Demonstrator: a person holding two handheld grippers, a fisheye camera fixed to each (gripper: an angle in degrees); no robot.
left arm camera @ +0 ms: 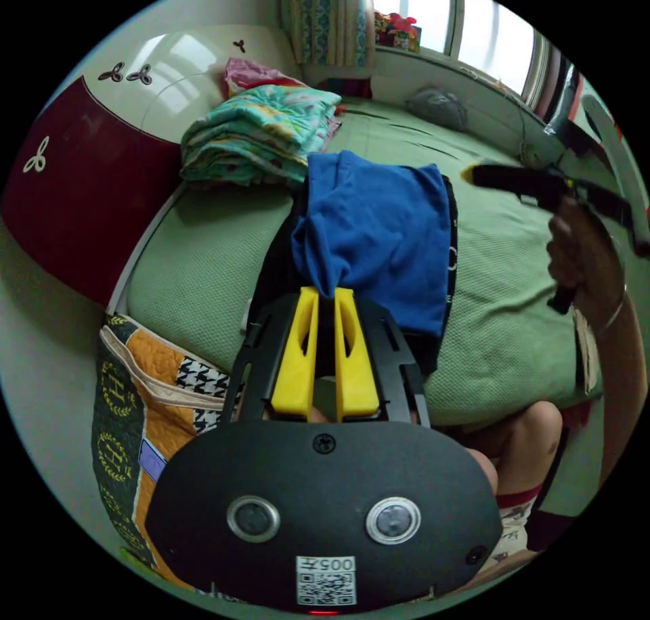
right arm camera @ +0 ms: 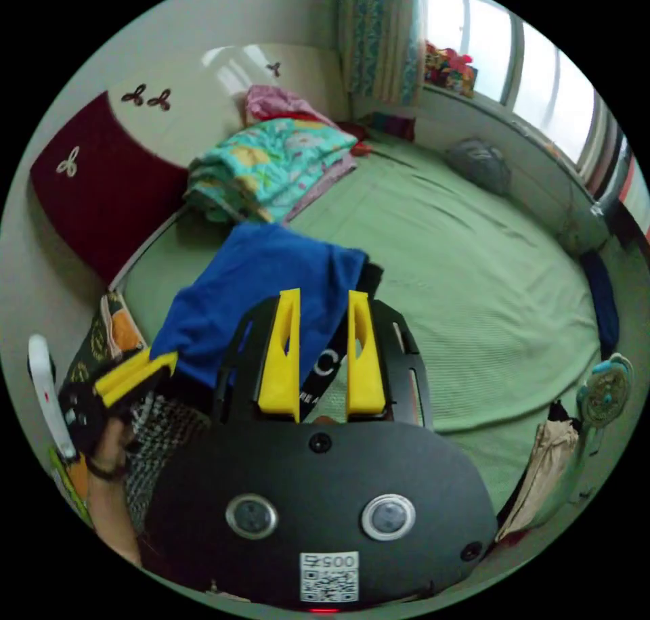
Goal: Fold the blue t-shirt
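Left hand-held gripper [left arm camera: 323, 294] clamps blue t-shirt [left arm camera: 379, 234] over green bed [left arm camera: 514, 322]; right hand-held gripper [right arm camera: 323, 296] jaws apart, empty. Folded quilt [left arm camera: 261, 133] behind.

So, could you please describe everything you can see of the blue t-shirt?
The blue t-shirt is plain royal blue, of soft-looking knit cloth, already folded over itself and creased. It lies near the edge of the green bed, on top of a dark garment with white lettering. The left gripper has its yellow jaws nearly closed on the shirt's bunched near corner. The right gripper is open beside the shirt.
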